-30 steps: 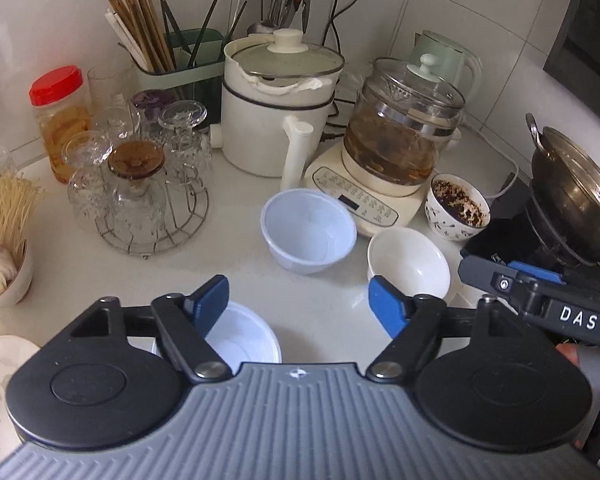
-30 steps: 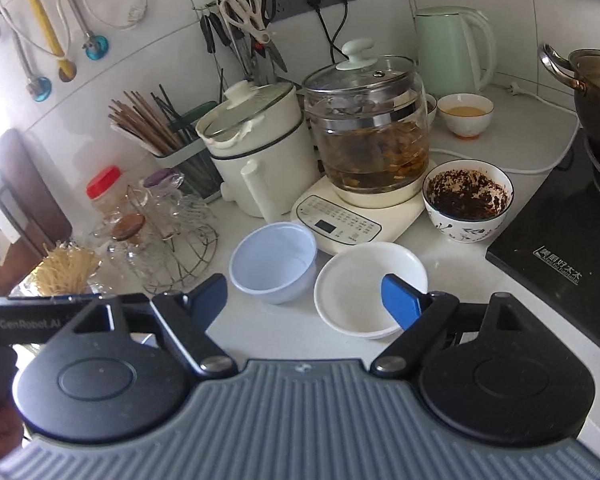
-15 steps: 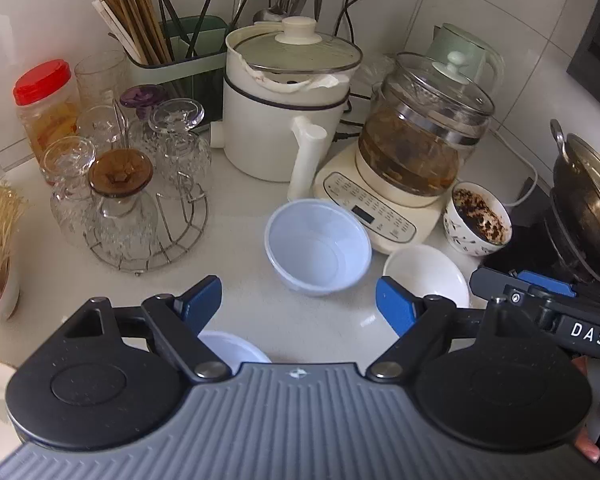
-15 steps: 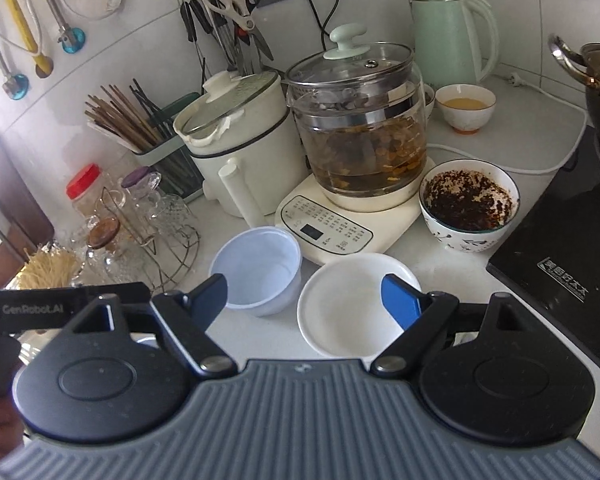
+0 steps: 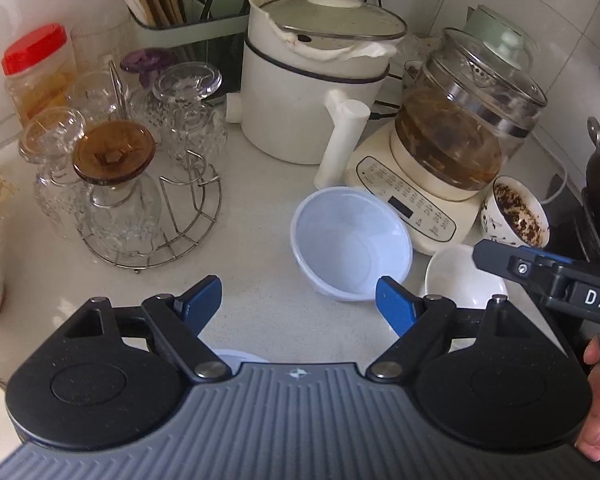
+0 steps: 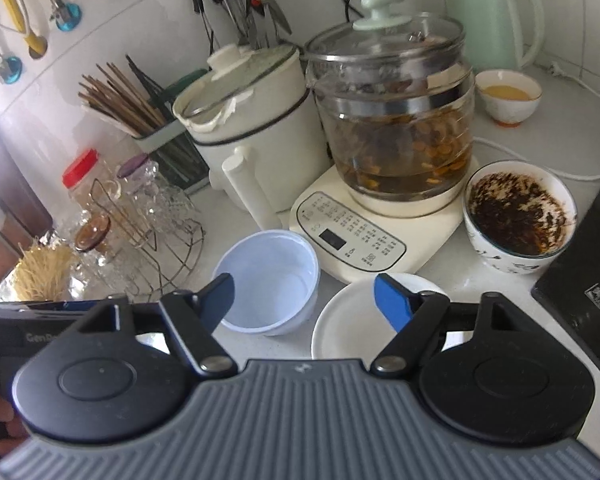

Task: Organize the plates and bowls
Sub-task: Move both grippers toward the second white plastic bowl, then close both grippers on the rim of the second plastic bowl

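Note:
A pale blue plastic bowl (image 5: 352,240) (image 6: 268,280) stands upright on the white counter in front of the kettle base. A shallow white dish (image 5: 456,276) (image 6: 352,320) sits just to its right. My left gripper (image 5: 298,300) is open and hovers short of the blue bowl, its right fingertip near the bowl's front rim. My right gripper (image 6: 304,296) hangs over the gap between bowl and dish. Its jaws are closing, with the bowl's right rim and the dish's left edge showing between them, and the pads press on nothing. Another white bowl (image 5: 236,356) peeks out under the left gripper.
Behind the bowls stand a white electric pot (image 5: 312,92), a glass kettle on its base (image 6: 392,128) and a wire rack of glasses (image 5: 132,184). A bowl with dark residue (image 6: 516,216) sits at the right beside a black hob (image 6: 588,280). A small bowl of yellow liquid (image 6: 508,96) stands further back.
Both grippers have come forward and down towards the blue bowl and the white dish, which now look larger. The right jaws have narrowed a little.

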{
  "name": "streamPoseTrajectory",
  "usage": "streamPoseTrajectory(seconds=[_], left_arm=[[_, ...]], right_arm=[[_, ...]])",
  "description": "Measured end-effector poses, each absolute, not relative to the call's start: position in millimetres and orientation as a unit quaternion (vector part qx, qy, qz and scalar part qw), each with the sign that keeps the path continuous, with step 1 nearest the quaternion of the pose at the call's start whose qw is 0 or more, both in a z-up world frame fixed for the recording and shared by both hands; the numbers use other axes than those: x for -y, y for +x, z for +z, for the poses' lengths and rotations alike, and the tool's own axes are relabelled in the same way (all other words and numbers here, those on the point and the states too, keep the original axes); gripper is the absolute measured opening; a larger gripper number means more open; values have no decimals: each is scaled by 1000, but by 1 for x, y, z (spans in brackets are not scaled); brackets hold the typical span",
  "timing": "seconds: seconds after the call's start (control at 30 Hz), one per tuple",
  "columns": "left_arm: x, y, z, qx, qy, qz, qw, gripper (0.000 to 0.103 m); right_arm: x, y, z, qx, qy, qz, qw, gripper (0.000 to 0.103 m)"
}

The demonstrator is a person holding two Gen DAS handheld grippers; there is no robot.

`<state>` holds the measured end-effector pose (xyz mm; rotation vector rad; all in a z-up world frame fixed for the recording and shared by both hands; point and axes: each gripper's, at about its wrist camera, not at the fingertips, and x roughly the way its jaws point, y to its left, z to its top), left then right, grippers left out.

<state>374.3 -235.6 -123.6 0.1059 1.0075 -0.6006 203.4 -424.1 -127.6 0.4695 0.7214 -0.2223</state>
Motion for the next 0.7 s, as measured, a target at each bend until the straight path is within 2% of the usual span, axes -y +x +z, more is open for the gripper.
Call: streamPoseTrajectory(seconds=[0.07, 0.23, 0.33, 0.4, 0.63, 0.7], left_arm=[[236, 378, -128, -478, 41, -282, 831, 86], [241, 388, -141, -492, 18, -284, 823, 83], [247, 395, -148, -501, 12, -281, 818, 73], [251, 401, -154, -509, 3, -282, 813, 65], [263, 421, -177, -534, -16, -278, 799, 44], [265, 425, -183, -541, -20, -275, 795, 36]], right_arm=[[426, 210, -131, -354, 226, -100, 902, 77], [434, 230, -142, -379, 214, -93, 895, 63], [437, 241, -149, -390, 208, -89, 893, 52], [440, 249, -155, -403, 207, -83, 888, 40], [443, 273, -172, -430, 209, -63, 876, 38], [442, 279, -177, -433, 206, -59, 875, 34]])
